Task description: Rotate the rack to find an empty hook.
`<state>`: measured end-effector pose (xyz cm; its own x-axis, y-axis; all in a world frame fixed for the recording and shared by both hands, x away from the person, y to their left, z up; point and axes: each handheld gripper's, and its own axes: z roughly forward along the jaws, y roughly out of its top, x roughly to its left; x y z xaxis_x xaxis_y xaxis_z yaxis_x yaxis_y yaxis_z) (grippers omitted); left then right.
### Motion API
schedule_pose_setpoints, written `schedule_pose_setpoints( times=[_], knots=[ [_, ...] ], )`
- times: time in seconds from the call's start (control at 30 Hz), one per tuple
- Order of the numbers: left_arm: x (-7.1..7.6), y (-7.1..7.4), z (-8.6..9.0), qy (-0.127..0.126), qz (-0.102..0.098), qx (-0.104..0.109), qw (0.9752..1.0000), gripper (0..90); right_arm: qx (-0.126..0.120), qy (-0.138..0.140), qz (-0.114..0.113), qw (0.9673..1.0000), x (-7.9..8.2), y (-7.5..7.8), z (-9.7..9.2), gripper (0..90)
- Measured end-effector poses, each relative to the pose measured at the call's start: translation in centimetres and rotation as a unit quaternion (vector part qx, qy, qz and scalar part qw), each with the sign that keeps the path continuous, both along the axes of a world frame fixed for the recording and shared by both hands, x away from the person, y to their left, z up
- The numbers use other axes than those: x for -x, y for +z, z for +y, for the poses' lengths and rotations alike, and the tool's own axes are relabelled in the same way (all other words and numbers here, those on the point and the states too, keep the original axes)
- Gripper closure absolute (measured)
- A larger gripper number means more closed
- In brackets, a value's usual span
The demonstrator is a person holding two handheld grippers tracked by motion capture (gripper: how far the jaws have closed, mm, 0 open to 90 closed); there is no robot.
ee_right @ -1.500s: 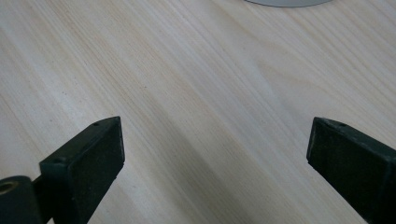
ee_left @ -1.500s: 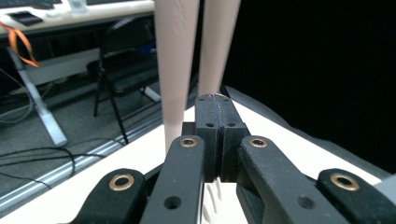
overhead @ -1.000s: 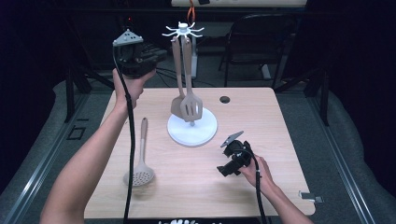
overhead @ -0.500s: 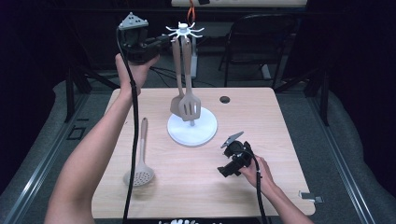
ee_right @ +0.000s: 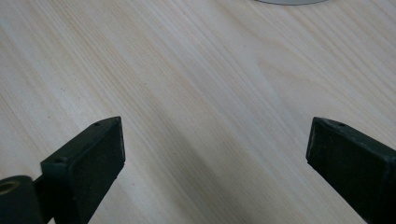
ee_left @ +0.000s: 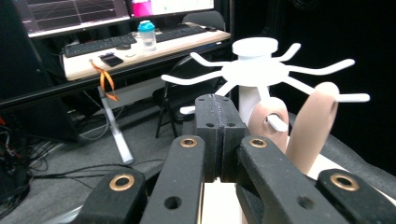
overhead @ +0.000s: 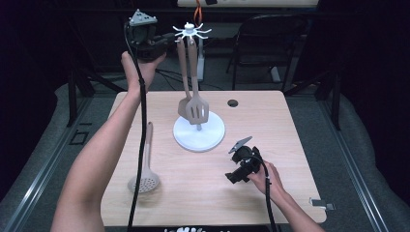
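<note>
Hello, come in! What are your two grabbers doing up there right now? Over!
Left gripper shut, empty, beside rack top. Right gripper open above table. Two spatulas hanging; slotted spoon lying flat. Nothing blocking.

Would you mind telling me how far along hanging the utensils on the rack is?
Two spatulas already hang from the white rack. The left gripper is shut on nothing beside the rack's hooks; the right gripper rests open over the table. The skimmer lies unhung.

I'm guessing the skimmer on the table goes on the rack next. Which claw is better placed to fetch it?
Probably the right claw: it rests low on the table with jaws open. The left claw is shut, raised beside the rack's hooks, though the skimmer lies on the left arm's side.
</note>
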<state>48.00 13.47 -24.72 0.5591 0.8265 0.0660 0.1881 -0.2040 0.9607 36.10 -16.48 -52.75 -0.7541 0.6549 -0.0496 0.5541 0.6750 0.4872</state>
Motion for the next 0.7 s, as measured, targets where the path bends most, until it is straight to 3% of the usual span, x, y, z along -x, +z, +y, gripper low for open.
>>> schedule_pose_setpoints(
  times=[0.23,0.4,0.43,0.67,0.7],
  knots=[
    [-0.8,0.2,0.2,0.014,0.004,0.003,0.9999,90.0,0.011,0.004,0.006,0.9999,0.0,0.0,0.1,4.1],
    [-1.2,0.2,0.0,0.019,0.006,0.003,0.9998,90.0,0.009,0.005,0.004,0.9999,0.0,0.0,0.1,4.1],
    [-1.3,0.1,0.0,0.02,0.006,0.004,0.9998,90.0,-0.002,-0.002,0.001,1.0,0.1,-0.2,0.2,4.1],
    [-1.2,0.3,-0.1,0.017,0.006,0.001,0.9998,90.0,0.009,0.005,0.003,0.9999,0.0,-0.1,0.1,4.1],
    [-1.1,0.2,-0.1,0.017,0.005,0.0,0.9998,90.0,-0.001,-0.002,0.0,1.0,0.1,-0.2,0.1,4.1]
  ],
)
